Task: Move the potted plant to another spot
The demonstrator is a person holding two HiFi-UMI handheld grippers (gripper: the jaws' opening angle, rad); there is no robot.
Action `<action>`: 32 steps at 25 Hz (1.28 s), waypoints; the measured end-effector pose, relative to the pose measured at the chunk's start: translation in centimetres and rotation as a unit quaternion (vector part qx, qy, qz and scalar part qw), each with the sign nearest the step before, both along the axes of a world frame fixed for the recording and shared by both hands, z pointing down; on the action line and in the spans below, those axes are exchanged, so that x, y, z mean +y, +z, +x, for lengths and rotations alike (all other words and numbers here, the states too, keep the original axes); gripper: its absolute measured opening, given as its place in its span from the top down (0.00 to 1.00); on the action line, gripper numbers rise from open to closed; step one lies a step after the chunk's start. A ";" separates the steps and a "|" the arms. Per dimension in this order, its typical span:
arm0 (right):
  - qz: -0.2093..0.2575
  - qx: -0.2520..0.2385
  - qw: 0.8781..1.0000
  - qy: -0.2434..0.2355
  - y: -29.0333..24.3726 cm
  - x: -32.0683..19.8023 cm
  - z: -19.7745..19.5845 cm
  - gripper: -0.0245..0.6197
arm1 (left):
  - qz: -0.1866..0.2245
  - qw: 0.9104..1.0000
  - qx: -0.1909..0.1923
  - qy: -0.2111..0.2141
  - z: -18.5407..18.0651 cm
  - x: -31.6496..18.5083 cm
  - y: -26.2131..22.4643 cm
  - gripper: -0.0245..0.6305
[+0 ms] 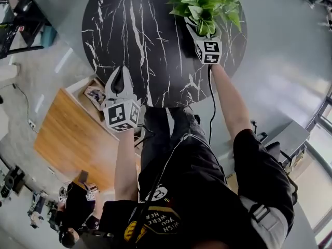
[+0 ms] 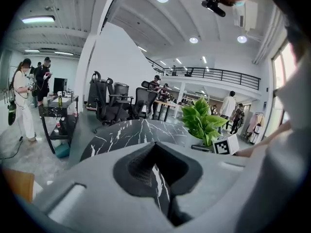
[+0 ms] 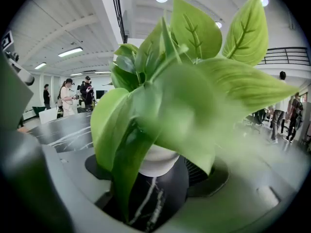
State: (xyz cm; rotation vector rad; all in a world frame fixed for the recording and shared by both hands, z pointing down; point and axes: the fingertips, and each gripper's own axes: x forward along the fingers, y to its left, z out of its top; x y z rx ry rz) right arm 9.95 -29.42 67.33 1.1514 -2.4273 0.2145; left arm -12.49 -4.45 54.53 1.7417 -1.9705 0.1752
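Note:
The potted plant (image 1: pixel 205 1), broad green leaves in a small white pot (image 3: pixel 158 161), stands at the far right of a round black marble table (image 1: pixel 135 35). My right gripper (image 1: pixel 202 27) is right at the plant, under its leaves. The right gripper view shows the pot between the open jaws of that gripper (image 3: pixel 158 178), with a gap on each side; leaves hide much of the view. My left gripper (image 1: pixel 120 69) hovers over the table's near left edge, its tips together and nothing in it. In the left gripper view the plant (image 2: pixel 204 120) shows to the right, beyond the left gripper (image 2: pixel 155 147).
A wooden desk (image 1: pixel 72 139) stands below the table's left side, with a person (image 1: pixel 78 206) near it. Office chairs (image 2: pixel 116 106) and a black cart (image 2: pixel 58 115) stand beyond the table, with several people in the background. My right gripper's black cable (image 1: pixel 211 102) hangs by my forearm.

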 end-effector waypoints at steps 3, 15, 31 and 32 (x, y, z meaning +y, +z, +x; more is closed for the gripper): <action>-0.001 -0.004 0.999 -0.038 0.2 1.3 -4.3 0.36 | 0.001 1.000 0.001 -0.015 -1.7 1.3 0.1 0.96; -0.003 -0.015 0.985 -0.170 0.1 6.4 -19.3 0.40 | 0.001 0.994 -0.003 -0.111 -7.5 7.2 0.4 0.96; -0.049 -0.029 0.992 -0.116 -11.8 17.6 -13.4 0.80 | 0.018 0.999 -0.013 -0.026 -0.8 3.6 -5.1 0.96; -0.036 -0.026 0.992 -0.115 -13.8 18.4 -13.0 0.86 | 0.026 0.999 -0.016 -0.012 0.2 2.9 -6.2 0.96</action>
